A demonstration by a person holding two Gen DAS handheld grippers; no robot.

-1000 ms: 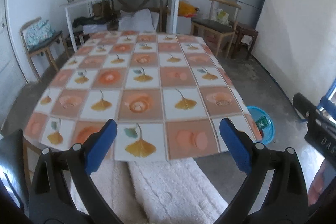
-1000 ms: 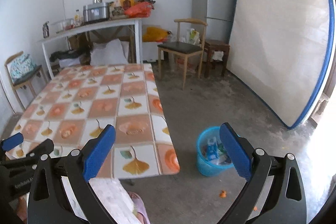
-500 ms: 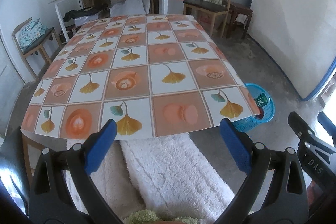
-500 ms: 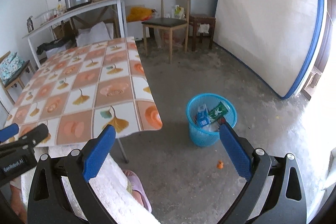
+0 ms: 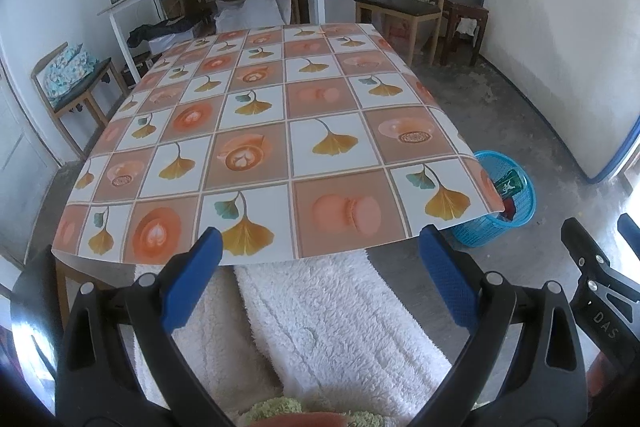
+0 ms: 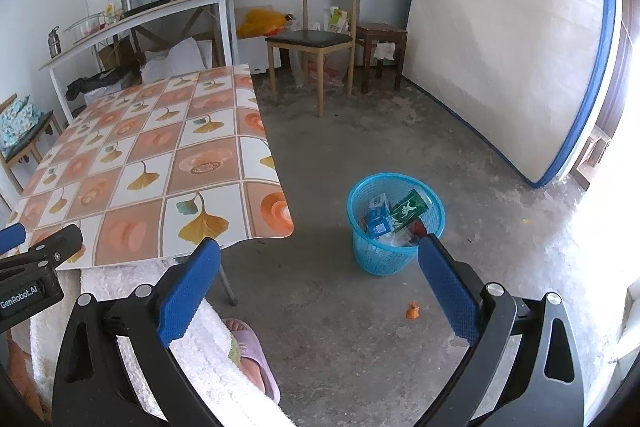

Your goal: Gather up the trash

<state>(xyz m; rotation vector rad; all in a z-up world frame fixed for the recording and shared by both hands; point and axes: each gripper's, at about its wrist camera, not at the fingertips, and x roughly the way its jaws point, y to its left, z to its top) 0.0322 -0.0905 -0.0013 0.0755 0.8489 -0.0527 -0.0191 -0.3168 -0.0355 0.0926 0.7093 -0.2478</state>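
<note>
1. Since a moment ago, both views have tipped down and back; the blue basket [image 6: 395, 223] now sits between my right hand-held gripper [image 6: 319, 289] fingers.
2. Both that one and my left hand-held gripper [image 5: 320, 277] gape open, empty.
3. Risk: the orange scrap [image 6: 413, 310] on the floor is tiny, so my pinch could miss.
4. Cartons and wrappers already lie in the basket beside the bench [image 6: 132, 163].

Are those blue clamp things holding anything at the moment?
No. The left gripper and the right gripper are both open, nothing between their pads.
</note>
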